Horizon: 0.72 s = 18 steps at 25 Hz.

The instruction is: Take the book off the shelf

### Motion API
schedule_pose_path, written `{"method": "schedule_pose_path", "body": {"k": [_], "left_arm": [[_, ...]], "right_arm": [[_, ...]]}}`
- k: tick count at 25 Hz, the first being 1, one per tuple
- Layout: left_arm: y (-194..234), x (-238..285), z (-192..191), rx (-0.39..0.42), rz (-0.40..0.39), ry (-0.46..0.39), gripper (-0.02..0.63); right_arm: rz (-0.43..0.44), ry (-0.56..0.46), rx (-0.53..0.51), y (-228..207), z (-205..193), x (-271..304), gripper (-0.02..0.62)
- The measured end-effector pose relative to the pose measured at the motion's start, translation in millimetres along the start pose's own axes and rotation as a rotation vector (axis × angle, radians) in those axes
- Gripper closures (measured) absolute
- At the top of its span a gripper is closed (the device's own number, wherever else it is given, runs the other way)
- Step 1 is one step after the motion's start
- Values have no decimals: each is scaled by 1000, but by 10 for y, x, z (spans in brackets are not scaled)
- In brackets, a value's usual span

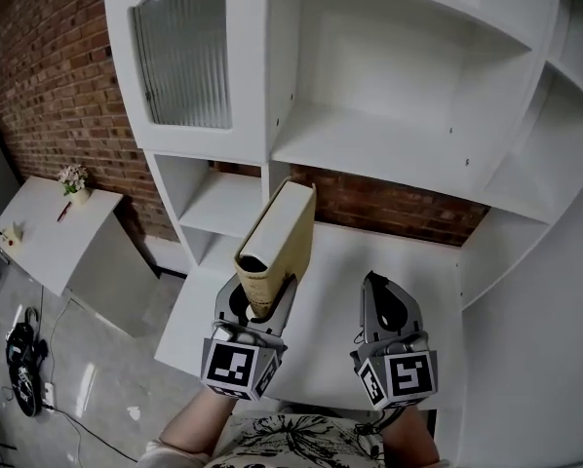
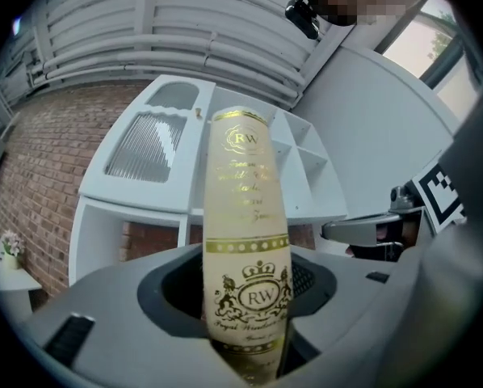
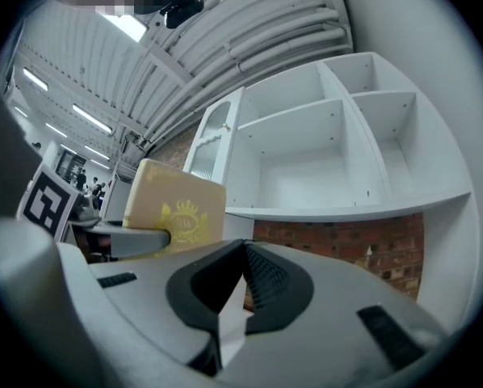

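Observation:
A cream book with gold print [image 1: 277, 247] stands upright, spine toward me, with my left gripper [image 1: 261, 305] shut on its lower end. In the left gripper view the book's spine [image 2: 245, 241] rises between the jaws and shows an "RW" crest. The book is held clear of the white shelf unit [image 1: 369, 144], above the white desk top [image 1: 369, 261]. My right gripper [image 1: 382, 298] hangs beside it on the right, shut and holding nothing. The right gripper view shows its tips [image 3: 245, 253] meeting, with the book [image 3: 177, 208] off to the left.
The shelf's compartments in view hold nothing. A ribbed-glass cabinet door [image 1: 184, 57] is at upper left, with a brick wall [image 1: 48, 76] behind. A low white side table [image 1: 38, 232] with a small flower pot [image 1: 74, 178] stands at left. Cables [image 1: 23, 354] lie on the floor.

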<state>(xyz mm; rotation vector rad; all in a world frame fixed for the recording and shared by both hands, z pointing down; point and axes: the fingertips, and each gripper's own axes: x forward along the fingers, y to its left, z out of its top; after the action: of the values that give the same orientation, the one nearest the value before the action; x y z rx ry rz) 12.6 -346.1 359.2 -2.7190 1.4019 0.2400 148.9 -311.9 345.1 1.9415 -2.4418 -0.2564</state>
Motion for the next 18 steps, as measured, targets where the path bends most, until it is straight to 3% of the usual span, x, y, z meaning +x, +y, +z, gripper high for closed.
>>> {"method": "schedule_pose_path", "body": {"k": [9, 18], "left_arm": [[-89, -1, -362, 24, -63, 36, 383], [4, 25, -310, 22, -60, 39, 383]], "right_arm": [[-33, 9, 20, -53, -189, -41, 595], [-19, 23, -14, 9, -217, 62, 595]]}}
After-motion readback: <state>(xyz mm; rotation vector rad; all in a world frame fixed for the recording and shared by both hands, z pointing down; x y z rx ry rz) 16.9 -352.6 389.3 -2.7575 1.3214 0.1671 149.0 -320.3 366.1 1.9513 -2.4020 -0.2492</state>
